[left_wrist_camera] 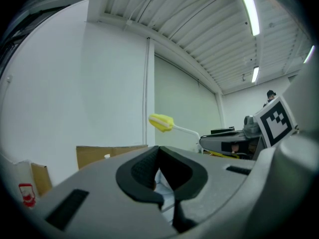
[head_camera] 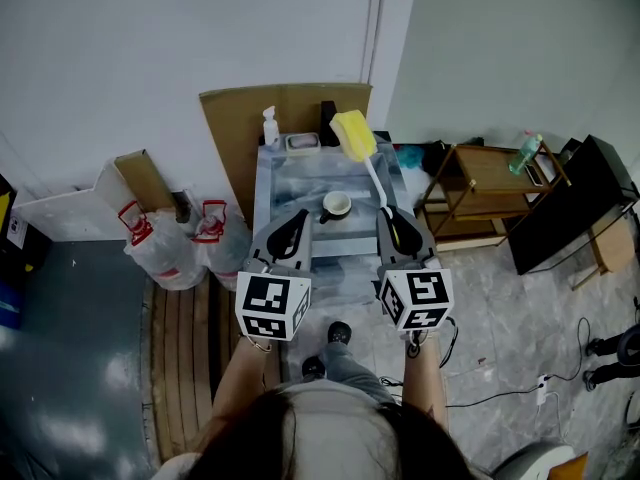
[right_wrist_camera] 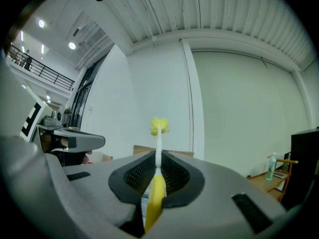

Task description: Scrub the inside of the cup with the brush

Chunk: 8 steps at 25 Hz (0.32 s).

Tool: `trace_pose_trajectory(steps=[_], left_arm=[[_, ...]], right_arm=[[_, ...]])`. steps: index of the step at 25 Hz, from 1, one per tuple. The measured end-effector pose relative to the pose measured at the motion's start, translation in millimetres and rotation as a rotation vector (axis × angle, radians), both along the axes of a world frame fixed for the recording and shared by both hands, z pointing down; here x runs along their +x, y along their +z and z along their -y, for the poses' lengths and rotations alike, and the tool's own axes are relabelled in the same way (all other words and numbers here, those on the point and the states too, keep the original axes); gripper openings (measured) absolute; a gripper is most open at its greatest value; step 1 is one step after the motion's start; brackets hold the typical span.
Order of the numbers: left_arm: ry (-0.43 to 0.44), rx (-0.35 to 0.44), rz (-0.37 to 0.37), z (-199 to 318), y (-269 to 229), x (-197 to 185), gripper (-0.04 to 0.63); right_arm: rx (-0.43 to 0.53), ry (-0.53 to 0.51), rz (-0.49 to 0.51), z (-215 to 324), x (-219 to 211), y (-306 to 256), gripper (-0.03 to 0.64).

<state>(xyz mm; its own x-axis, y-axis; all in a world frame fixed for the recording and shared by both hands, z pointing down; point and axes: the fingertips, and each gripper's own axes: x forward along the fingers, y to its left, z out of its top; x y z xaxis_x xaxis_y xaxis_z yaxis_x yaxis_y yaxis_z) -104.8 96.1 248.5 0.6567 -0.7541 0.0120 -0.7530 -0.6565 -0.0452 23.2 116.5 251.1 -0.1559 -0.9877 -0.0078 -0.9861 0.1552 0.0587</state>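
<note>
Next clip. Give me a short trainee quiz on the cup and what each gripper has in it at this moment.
1. Where is the cup?
2. True or false: the left gripper is clamped on the cup.
3. The right gripper is shut on: A) the cup; B) the brush; C) nothing.
Key: 1. Standing on the table, with neither gripper touching it. 2. False; its jaws are shut with nothing between them. 3. B.
</note>
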Motion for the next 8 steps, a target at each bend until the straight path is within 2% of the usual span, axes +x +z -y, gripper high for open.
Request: trace_pose_trajectory(steps=[8], left_arm=[[0.007,-0.001,-0.009,-8.2,2.1,-10.3,0.009]], right_arm=[[0.001,0.002,-0.013,-4.8,-9.4,-1.6,0.049]])
